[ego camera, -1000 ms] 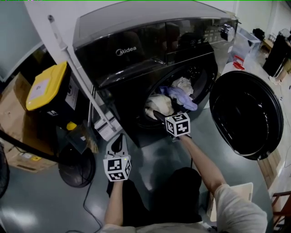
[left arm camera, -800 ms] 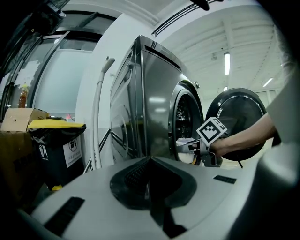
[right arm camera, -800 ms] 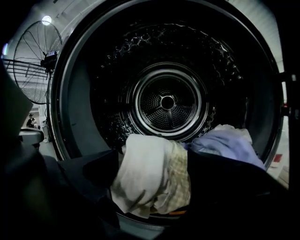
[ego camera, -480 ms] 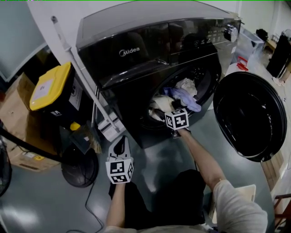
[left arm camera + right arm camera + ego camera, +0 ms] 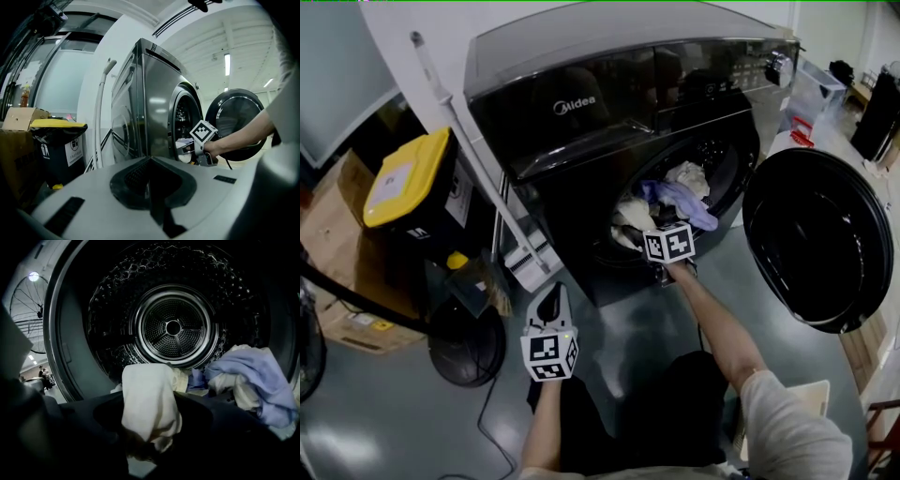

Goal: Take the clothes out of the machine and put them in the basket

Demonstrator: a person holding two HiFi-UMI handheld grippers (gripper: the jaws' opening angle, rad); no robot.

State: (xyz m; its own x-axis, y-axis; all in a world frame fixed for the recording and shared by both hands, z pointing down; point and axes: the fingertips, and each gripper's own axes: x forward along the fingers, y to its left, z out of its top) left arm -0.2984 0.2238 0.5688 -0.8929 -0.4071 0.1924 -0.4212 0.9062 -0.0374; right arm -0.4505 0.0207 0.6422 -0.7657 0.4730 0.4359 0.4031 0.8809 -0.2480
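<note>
Reaching into the open washing machine (image 5: pixel 581 103), the right gripper (image 5: pixel 636 232) has its tips just over the front lip of the drum (image 5: pixel 173 326). Its jaws have just been closing, and a cream cloth (image 5: pixel 147 404) is pinched between them, bunched in the grip with a fold standing up above the jaws. The rest of the laundry lies along the front edge of the drum floor: a lilac garment (image 5: pixel 255 380) is heaped to the right of the cream cloth, spilling toward the door opening, with a white piece (image 5: pixel 686 173) just behind it. The back of the drum is bare metal. The round door (image 5: pixel 820 239) hangs wide open off the machine's right side.

The left gripper (image 5: pixel 550 292) is held low before the machine's front left corner, well apart from the drum, its jaws pressed together with nothing between them. A bin with a yellow lid (image 5: pixel 403 178) stands beside the machine's left wall, a white hose running down between the two.
</note>
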